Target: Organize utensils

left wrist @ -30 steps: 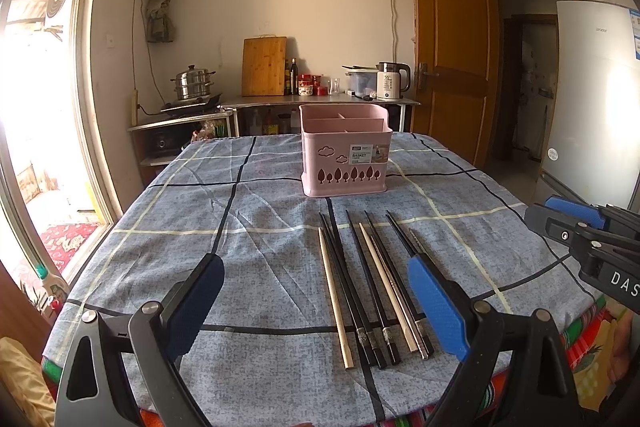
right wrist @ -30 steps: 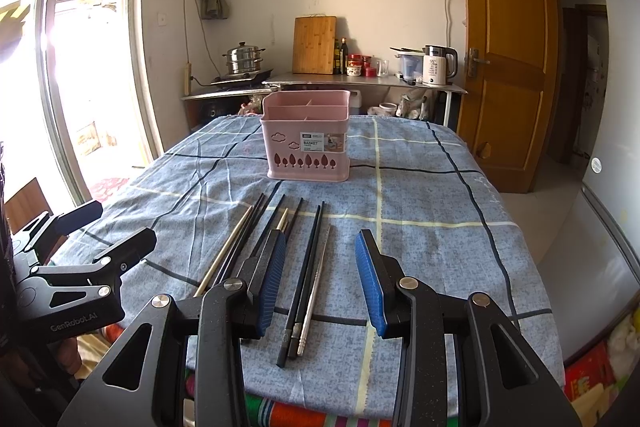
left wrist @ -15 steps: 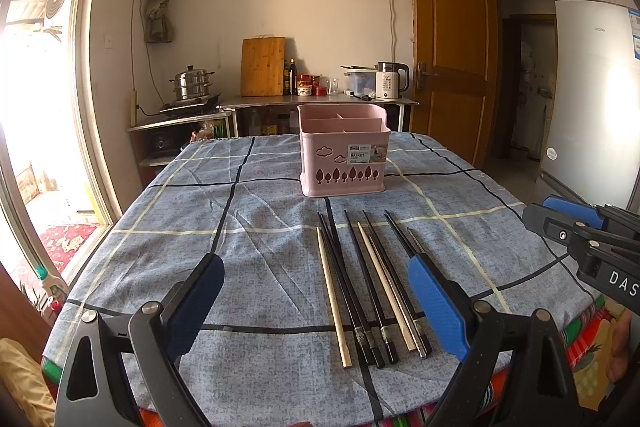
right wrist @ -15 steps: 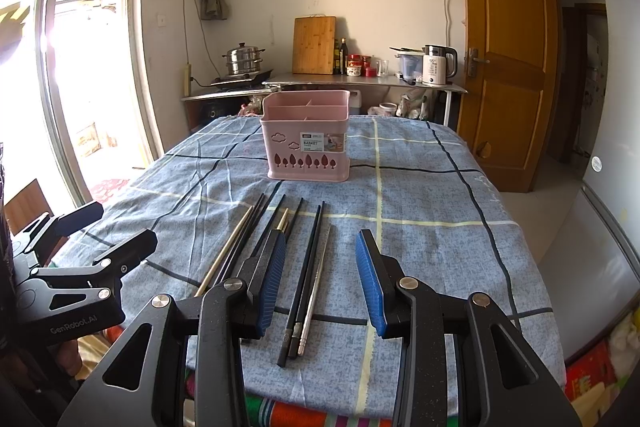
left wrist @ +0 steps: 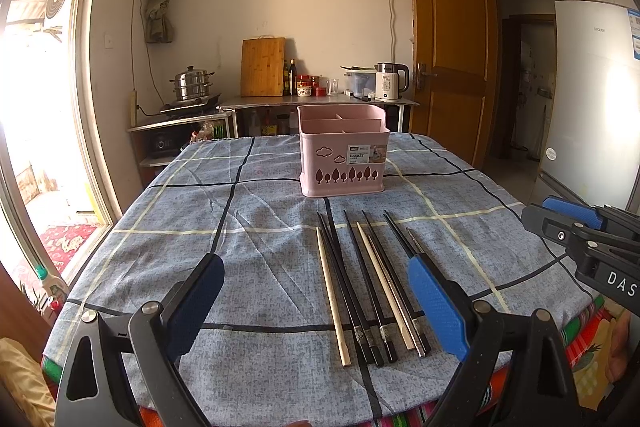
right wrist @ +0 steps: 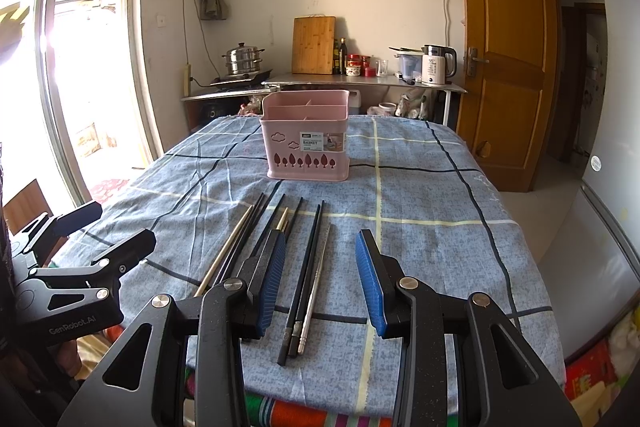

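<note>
The task had not really started. All the chopsticks (left wrist: 360,287) lay side by side on the worktop (left wrist: 248,267), on the blue checked cloth, in front of the pink basket (left wrist: 343,151), and as far as could be seen the compartments of the basket held nothing. Every chopstick remained to be picked up and put in.

The left gripper (left wrist: 316,295) hovered near the table's near edge with its jaws spread wide and empty. The right gripper (right wrist: 320,275) also had its jaws spread, holding nothing, with the rightmost chopsticks visible between them.

The basket label read "BASKET". One gripper body showed "GenRobot.AI", the other "DAS", cut off.
</note>
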A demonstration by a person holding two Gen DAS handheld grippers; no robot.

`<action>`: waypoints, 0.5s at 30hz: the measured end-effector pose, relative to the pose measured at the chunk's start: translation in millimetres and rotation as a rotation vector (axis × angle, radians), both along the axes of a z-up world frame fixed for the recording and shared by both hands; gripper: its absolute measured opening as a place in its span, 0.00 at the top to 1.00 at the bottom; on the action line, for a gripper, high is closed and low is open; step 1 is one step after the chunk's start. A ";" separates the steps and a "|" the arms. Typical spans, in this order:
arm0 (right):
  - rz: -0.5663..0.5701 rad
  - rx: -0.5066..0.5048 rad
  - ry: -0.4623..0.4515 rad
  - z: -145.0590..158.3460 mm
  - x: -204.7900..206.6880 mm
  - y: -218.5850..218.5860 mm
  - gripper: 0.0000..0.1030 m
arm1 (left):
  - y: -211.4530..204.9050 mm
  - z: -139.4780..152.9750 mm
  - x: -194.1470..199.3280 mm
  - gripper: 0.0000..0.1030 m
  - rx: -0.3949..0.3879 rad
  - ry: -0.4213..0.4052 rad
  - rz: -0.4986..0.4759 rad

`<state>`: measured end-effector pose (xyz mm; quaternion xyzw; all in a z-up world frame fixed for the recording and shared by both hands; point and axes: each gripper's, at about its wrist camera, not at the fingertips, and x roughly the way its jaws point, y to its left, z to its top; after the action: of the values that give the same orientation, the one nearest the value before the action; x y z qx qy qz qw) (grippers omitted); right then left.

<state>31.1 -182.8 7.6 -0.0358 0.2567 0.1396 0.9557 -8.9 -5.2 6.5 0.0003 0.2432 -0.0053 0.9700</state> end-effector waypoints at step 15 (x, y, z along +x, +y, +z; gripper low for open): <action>0.000 0.001 0.004 0.3 0.1 -0.4 0.63 | -1.0 -0.6 -0.7 0.09 -0.002 0.003 -0.001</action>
<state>31.2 -183.2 7.9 -0.0351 0.2584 0.1398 0.9552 -9.6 -6.2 5.9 -0.0003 0.2447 -0.0061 0.9696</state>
